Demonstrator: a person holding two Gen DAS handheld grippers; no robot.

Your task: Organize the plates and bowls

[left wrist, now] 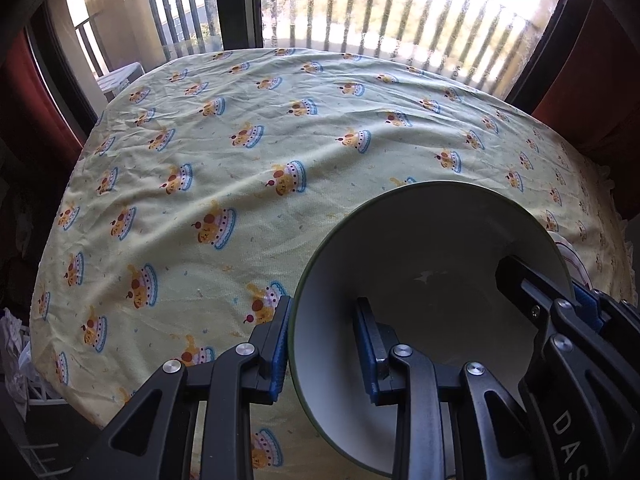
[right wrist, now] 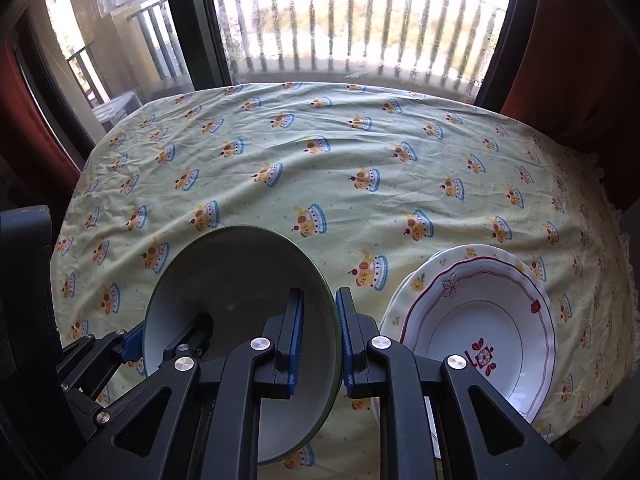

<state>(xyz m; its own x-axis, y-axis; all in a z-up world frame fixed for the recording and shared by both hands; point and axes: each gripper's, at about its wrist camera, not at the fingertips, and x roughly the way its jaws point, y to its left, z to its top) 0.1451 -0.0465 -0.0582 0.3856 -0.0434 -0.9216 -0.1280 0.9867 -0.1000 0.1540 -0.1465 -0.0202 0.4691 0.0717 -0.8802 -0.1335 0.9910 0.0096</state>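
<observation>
A white bowl with a green rim (left wrist: 420,240) (right wrist: 240,268) hangs tilted just above the tablecloth, held by both grippers. My left gripper (left wrist: 324,348) is shut on its left rim, one blue pad outside and one inside. My right gripper (right wrist: 320,340) is shut on the opposite rim in the same way. Each gripper also shows in the other's view: the right gripper (left wrist: 576,296) and the left gripper (right wrist: 148,340). To the right of the bowl lies a stack of plates (right wrist: 480,320) with red floral trim, with a yellow-flowered plate (right wrist: 416,284) beneath; only a sliver of the plates (left wrist: 568,256) shows in the left wrist view.
The table wears a pale yellow tablecloth (left wrist: 240,140) (right wrist: 320,168) printed with cake motifs. Its far edge meets a window with balcony railings (right wrist: 340,32). Red curtains (right wrist: 568,60) hang at both sides. A white chair (left wrist: 120,78) stands outside.
</observation>
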